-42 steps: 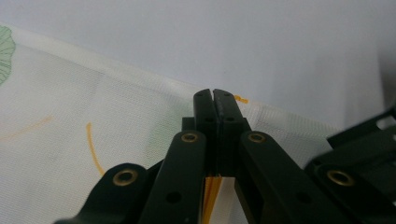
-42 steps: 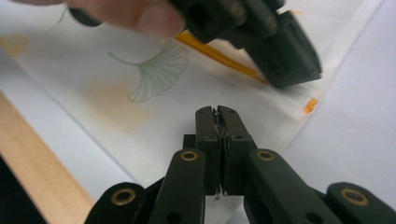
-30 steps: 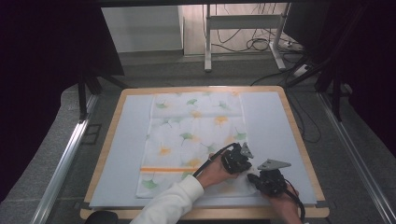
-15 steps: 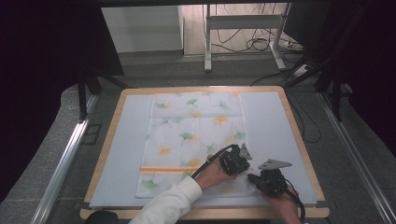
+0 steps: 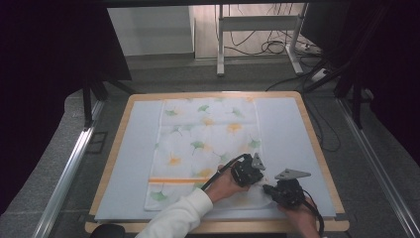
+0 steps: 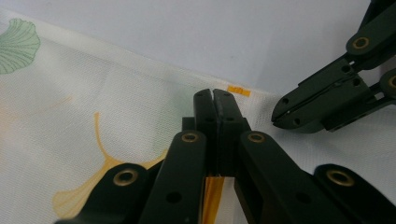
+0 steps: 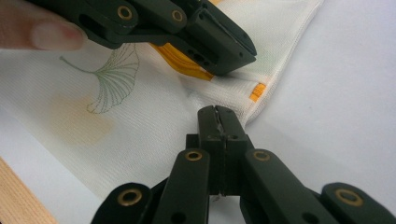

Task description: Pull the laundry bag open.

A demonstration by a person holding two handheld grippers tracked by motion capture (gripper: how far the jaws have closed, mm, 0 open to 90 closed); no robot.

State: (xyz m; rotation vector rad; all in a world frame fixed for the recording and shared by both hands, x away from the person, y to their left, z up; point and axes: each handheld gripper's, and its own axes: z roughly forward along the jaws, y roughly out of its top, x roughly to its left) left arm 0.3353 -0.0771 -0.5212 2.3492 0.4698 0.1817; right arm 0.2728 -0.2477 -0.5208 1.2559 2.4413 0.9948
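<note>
One table (image 5: 317, 148) with a pale wooden rim carries everything, and one light blue-grey mat (image 5: 287, 134) covers nearly all of its top. On the mat lies one cloth (image 5: 198, 144), white with green and yellow ginkgo leaves and a single orange stripe across it close to its near end. It lies spread flat down the middle of the table, its far end at the far edge and its near end just short of the near edge.

Two hand-held grippers work at the cloth's near right corner, close beside each other. The left gripper (image 5: 250, 176), carried by a hand in a white sleeve, rests on the cloth a little in from its right edge, above the orange stripe; in the left gripper view (image 6: 215, 100) its two black jaws are pressed together, with the orange stripe running up between them where they meet the fabric, so they pinch the cloth. The right gripper (image 5: 270, 191) sits at the very corner, towards the near right corner of the table; in the right gripper view (image 7: 218, 116) its two jaws are likewise pressed together, their tips on the cloth just inside its hemmed edge, near one small orange tab (image 7: 257, 92).
</note>
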